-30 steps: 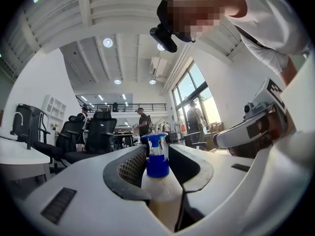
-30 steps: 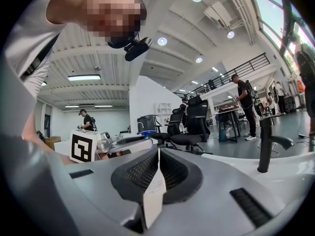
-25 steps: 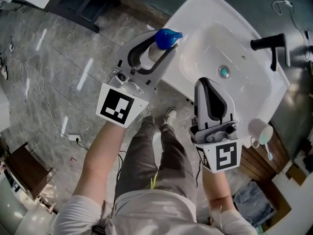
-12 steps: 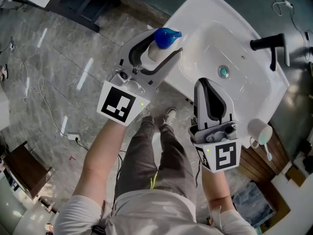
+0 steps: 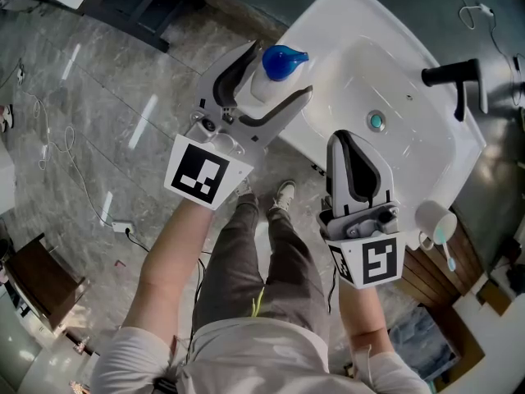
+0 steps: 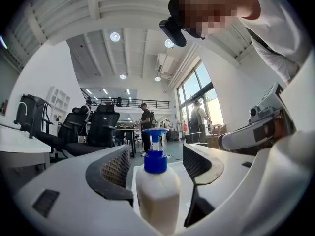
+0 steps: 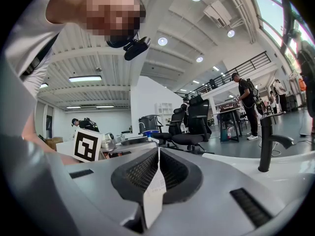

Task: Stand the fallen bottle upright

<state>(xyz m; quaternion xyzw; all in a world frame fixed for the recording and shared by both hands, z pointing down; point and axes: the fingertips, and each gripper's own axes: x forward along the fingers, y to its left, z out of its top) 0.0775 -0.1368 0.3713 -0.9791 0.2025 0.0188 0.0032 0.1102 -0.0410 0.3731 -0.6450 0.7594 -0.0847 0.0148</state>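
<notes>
From above, the bottle (image 5: 275, 66) shows only its top; body and base are hidden beneath. In the left gripper view its base is out of sight at 6 o'clock, and the people (image 6: 146, 124) behind it are too small to tell apart.

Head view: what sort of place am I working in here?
Probably a bathroom washstand set up inside an open office or lab. The head view shows a white sink with a black faucet and a cup beside it, while the left gripper view shows office chairs and a mezzanine behind.
</notes>
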